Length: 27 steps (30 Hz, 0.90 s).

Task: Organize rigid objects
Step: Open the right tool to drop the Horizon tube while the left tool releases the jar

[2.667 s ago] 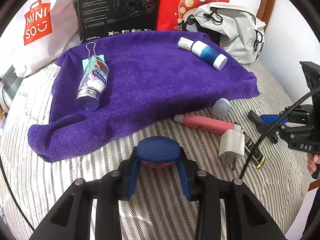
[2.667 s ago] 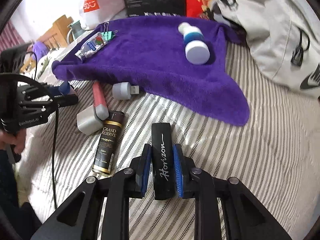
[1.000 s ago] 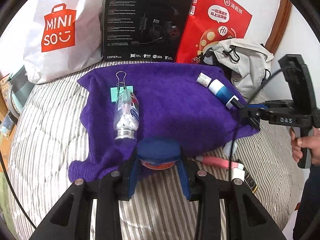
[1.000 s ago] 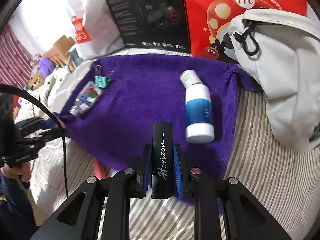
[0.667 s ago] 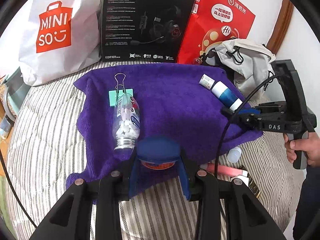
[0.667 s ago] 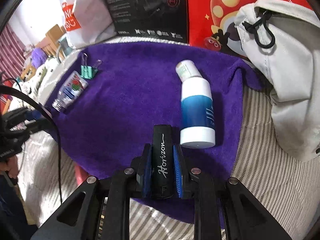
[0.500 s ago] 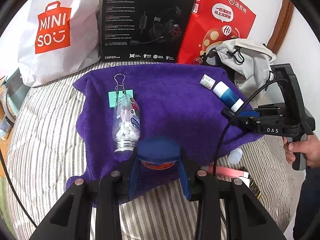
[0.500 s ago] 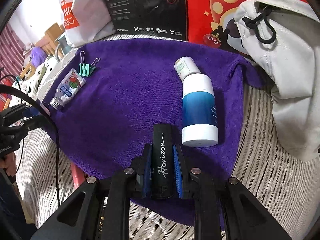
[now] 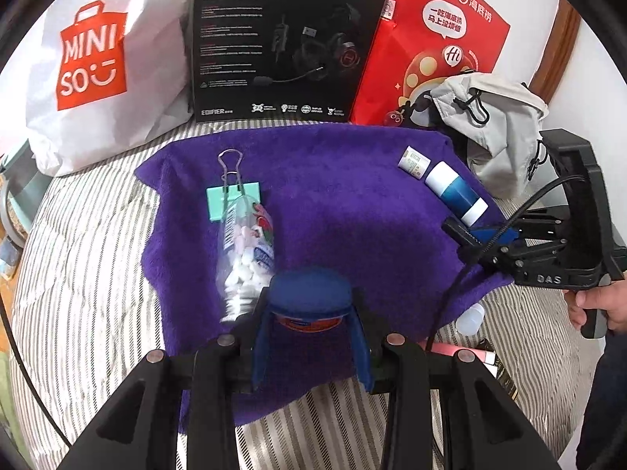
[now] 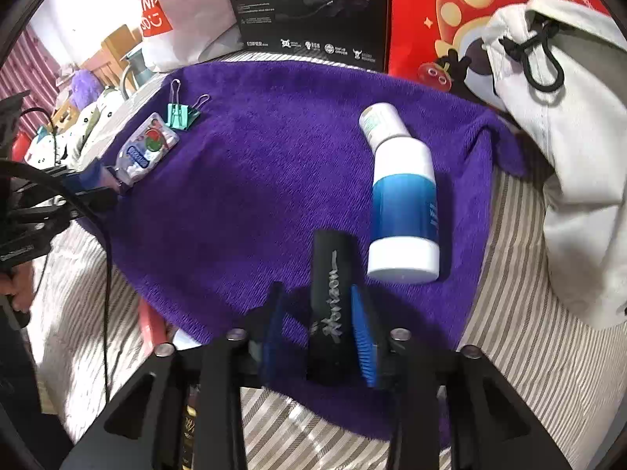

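Over purple towel [image 10: 243, 196] | right-wrist view only: black case [image 10: 331, 305] between parted fingers [image 10: 362, 337]

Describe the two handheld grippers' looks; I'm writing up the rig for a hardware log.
Both are black plastic pistol-grip frames with blue finger pads and silver screws at the joints. The right gripper carries white "DAS" lettering and a trailing black cable. The left gripper also trails a black cable; its white lettering is too blurred to read.

One purple towel [image 9: 352, 203], two bottles [image 9: 454, 190] [image 9: 245, 250], one binder clip [image 9: 231, 199], two bags [image 9: 90, 58] [image 9: 435, 51].
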{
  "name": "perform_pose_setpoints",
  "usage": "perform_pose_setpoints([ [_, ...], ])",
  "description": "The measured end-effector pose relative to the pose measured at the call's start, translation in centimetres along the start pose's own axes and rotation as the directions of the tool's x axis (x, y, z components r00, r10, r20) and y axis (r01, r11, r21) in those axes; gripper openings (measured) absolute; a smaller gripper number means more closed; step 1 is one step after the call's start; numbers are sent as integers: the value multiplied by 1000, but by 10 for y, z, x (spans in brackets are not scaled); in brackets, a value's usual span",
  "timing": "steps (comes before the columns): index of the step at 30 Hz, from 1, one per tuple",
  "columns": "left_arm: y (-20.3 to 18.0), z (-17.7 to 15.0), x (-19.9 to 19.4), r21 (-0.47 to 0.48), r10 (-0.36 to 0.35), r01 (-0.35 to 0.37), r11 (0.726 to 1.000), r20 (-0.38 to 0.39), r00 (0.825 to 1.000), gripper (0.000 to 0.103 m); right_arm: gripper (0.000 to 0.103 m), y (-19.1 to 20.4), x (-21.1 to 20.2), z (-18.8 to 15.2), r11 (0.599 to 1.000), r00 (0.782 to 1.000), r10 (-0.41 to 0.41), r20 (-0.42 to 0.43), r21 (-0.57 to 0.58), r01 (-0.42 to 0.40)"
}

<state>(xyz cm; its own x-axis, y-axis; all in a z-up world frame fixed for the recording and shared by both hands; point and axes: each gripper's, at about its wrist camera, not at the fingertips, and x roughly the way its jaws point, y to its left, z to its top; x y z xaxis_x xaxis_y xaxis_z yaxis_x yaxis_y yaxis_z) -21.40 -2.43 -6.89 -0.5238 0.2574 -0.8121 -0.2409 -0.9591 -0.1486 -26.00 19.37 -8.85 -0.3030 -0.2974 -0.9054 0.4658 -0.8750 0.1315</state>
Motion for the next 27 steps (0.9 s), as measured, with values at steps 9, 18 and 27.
perform_pose_setpoints([
  [9,-9,6,24,29,31,-30,999,-40,999,34,50,-5,-35,-16,999,998,15,67,49,-18],
  [18,-26,7,44,94,103,-96,991,-66,993,34,58,-3,-66,-39,996,991,32,131,80,-43],
  [27,-28,4,43,83,134,-127,988,-84,987,40,58,1,-79,-70,991,987,70,147,106,-86],
])
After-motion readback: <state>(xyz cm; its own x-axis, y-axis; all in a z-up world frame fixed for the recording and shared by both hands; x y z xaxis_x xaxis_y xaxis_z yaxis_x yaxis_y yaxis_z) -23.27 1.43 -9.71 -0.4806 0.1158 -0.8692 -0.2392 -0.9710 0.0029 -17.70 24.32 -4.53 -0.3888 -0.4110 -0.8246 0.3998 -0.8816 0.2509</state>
